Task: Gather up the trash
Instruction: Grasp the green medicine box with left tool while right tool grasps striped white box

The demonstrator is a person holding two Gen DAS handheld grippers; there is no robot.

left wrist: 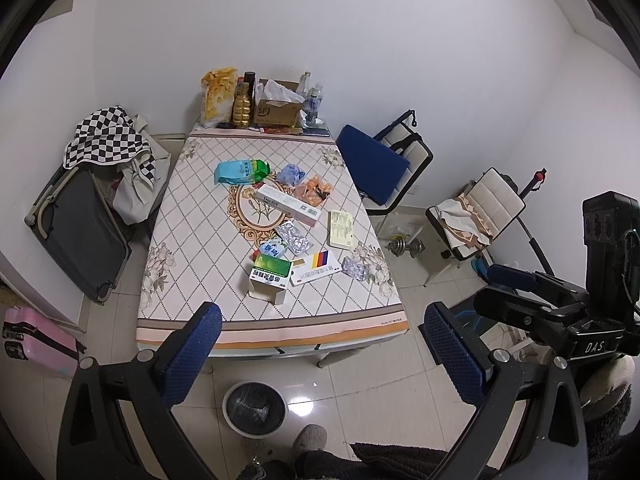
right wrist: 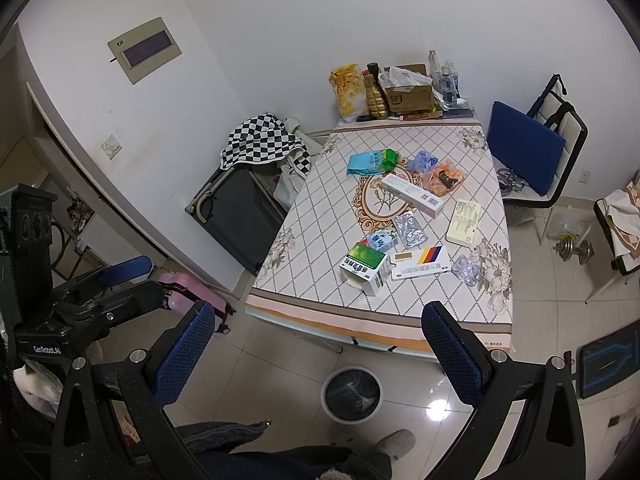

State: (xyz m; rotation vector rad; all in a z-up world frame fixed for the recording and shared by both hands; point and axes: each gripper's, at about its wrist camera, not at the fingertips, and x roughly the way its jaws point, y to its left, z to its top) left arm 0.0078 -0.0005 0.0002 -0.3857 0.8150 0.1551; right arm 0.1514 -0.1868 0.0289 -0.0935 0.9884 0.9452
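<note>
A lived-in home room. A floral-clothed dining table [left wrist: 192, 240], chairs [left wrist: 400, 160], suitcases [left wrist: 36, 340] and a dumbbell [left wrist: 404, 247] show it.

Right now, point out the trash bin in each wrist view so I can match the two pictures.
Left wrist view: the trash bin sits on the floor at bottom centre, just left of the middle, in front of the table's near edge.
Right wrist view: the trash bin is on the floor at bottom centre, just right of the middle.
Shared landmark: the open green medicine box near the table's front edge.

Black grippers [left wrist: 322, 354]; blue textured pads [right wrist: 188, 354]; perhaps silver screws.
</note>
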